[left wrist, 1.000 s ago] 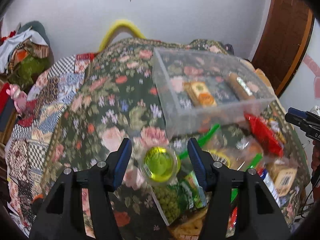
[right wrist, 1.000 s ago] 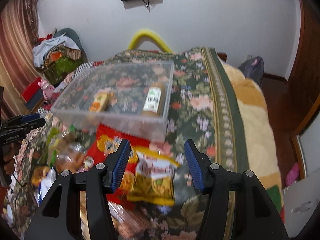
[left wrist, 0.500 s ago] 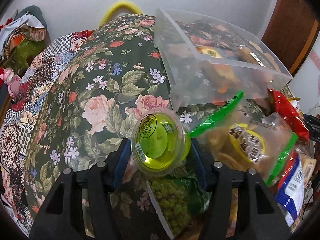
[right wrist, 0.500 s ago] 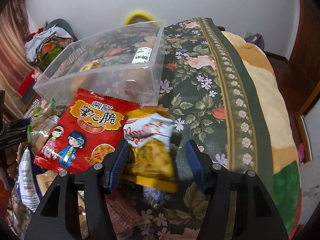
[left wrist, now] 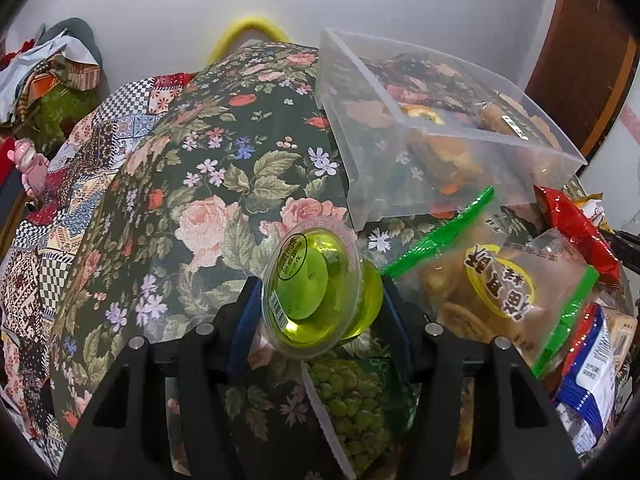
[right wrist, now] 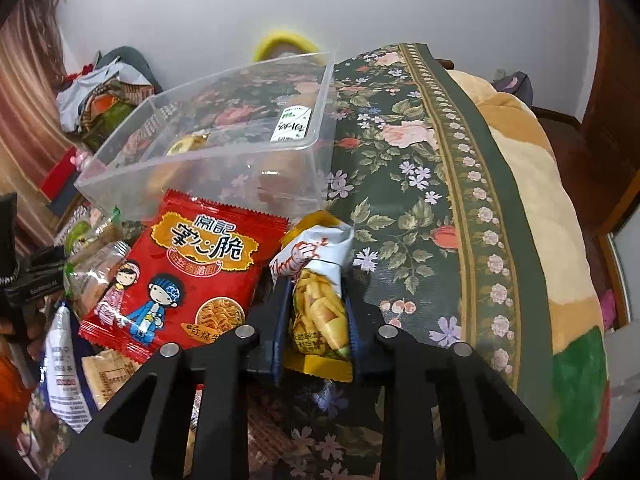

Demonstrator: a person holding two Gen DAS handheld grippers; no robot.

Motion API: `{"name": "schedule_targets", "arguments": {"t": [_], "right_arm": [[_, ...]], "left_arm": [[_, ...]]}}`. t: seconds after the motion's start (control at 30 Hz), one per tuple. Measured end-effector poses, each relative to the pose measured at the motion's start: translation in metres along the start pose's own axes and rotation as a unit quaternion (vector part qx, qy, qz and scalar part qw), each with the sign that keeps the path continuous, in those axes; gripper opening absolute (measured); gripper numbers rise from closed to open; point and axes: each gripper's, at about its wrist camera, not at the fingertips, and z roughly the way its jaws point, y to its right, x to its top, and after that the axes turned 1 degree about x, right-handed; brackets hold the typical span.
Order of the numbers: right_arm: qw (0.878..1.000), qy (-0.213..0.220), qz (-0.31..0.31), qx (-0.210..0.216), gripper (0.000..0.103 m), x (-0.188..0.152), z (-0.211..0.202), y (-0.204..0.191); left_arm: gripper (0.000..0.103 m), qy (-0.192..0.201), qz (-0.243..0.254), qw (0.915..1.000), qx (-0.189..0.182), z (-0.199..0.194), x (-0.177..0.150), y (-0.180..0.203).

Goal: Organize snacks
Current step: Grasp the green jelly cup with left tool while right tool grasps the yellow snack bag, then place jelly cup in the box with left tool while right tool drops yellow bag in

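Clear plastic forms the rectangular storage bin [left wrist: 448, 128] on a floral bedspread [left wrist: 192, 184]. Two snacks lie inside it, a brown roll with a white label [right wrist: 291, 125] and a small yellow-orange packet [right wrist: 182, 146]. By my judgement the sorting has barely begun: most snacks lie in a loose heap outside the bin's near wall.

From the left wrist, the left gripper [left wrist: 316, 312] is clamped on a round translucent jelly cup [left wrist: 312, 292], glossy yellow-green with a printed film lid, tilted on its side. At its 3 o'clock lies a crinkly clear biscuit bag with green edges [left wrist: 492, 292]; at 6 o'clock, a green pea packet [left wrist: 352, 412].

From the right wrist, the right gripper [right wrist: 316, 320] has just been closing and now pinches a soft yellow-and-white chip bag [right wrist: 316, 304], creased between its pads. A flat, shiny red noodle-snack packet [right wrist: 188, 280] lies at its 9 o'clock. The bin sits at 12 o'clock of both grippers, near.
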Motion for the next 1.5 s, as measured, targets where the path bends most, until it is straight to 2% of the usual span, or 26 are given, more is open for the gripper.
{"name": "schedule_targets", "arguments": {"t": [0.3,0.57,0.8,1.13,1.3,1.5], "right_arm": [[1.0,0.031,-0.001,-0.007,0.02,0.007,-0.025,0.003],[0.997,0.08,-0.014,-0.003,0.02,0.029,-0.057,-0.006],[0.993,0.116,-0.033,0.008,0.02,0.05,-0.07,-0.023],[0.988,0.135,-0.064,0.025,0.02,0.083,-0.058,-0.048],[0.991,0.114,-0.06,0.042,0.021,0.096,-0.029,-0.058],[0.994,0.08,-0.056,0.039,0.021,0.104,0.008,-0.067]], "left_arm": [[0.057,0.045,-0.002,0.999,0.002,-0.043,0.01,0.003],[0.057,0.092,0.011,0.9956,-0.011,-0.083,0.036,0.019],[0.057,0.118,0.019,0.9924,-0.027,-0.096,0.063,0.036],[0.057,0.12,0.021,0.9916,-0.043,-0.078,0.095,0.058],[0.057,0.108,0.017,0.9931,-0.04,-0.056,0.103,0.064],[0.057,0.079,0.022,0.996,-0.037,-0.025,0.109,0.068]]}}
